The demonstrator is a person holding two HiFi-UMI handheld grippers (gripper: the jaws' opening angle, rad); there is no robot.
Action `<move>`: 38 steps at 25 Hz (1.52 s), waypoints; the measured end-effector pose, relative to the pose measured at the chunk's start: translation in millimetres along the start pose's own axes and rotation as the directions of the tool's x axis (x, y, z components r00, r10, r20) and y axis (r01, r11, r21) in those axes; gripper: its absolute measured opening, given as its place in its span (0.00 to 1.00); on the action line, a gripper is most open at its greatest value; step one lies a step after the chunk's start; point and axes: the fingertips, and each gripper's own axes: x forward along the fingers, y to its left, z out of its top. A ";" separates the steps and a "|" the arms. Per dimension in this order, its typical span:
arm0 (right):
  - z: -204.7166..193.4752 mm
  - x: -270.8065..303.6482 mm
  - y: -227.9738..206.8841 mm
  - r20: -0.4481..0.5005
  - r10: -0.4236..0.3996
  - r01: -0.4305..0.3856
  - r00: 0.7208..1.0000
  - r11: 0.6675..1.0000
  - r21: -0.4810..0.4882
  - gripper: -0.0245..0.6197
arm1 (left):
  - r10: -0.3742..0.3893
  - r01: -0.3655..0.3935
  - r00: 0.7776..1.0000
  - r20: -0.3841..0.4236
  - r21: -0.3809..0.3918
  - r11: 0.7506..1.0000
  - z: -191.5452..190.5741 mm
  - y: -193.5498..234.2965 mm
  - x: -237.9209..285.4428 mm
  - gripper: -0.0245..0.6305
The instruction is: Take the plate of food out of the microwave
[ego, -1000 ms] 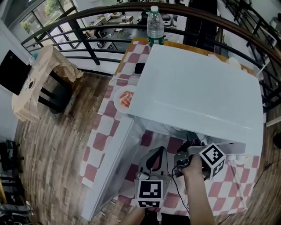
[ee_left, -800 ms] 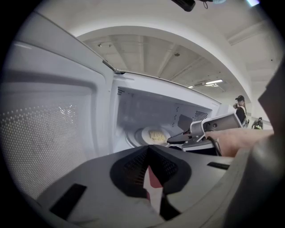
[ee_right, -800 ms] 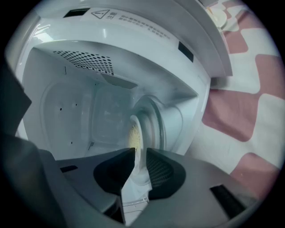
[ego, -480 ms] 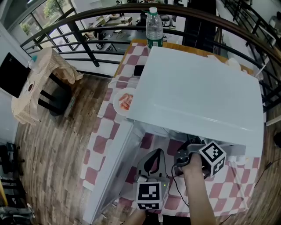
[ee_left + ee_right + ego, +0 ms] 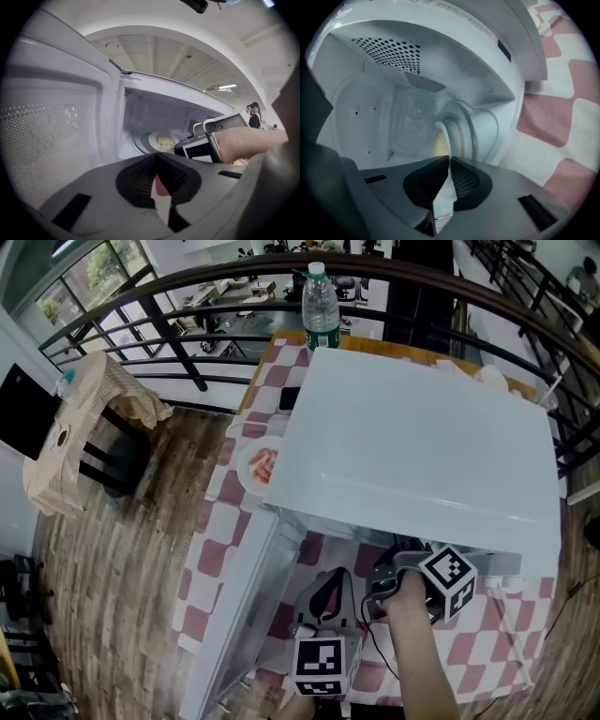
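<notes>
While the microwave point(image 5: 412, 437) stands on the checked worktop point(image 5: 511, 643) with its door point(image 5: 234, 615) swung wide to the left, the plate of food point(image 5: 161, 139) is seen lying flat on the turntable point(image 5: 464, 126) deep inside, not yet lifted. The right gripper point(image 5: 449, 160) is held at the cavity mouth. Its jaws have just been closing and are now pressed nearly together, with nothing caught between them. The plate is found straight ahead of them, farther in. The left gripper point(image 5: 157, 158) is clenched, empty and farther off.
</notes>
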 end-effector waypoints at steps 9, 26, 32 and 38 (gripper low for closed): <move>-2.6 -9.4 -0.7 -0.009 0.045 -0.045 0.999 0.999 0.013 0.06 | 0.003 -0.003 1.000 0.003 0.008 1.000 2.9 -2.0 -1.4 0.05; 0.8 -56.8 -25.0 0.006 0.012 -0.012 1.000 1.000 -0.013 0.06 | -0.048 0.042 0.998 -0.036 -0.150 0.988 -16.1 -11.1 10.6 0.05; 8.6 -65.0 -24.0 0.004 0.062 -0.062 0.998 0.998 -0.019 0.06 | -0.129 0.111 0.988 -0.084 -0.190 0.975 -23.5 -24.4 22.6 0.08; 11.3 -74.3 -31.4 -0.006 0.030 -0.030 1.000 0.999 -0.037 0.06 | -0.154 0.124 0.986 -0.066 -0.330 0.936 -26.4 -26.0 28.4 0.16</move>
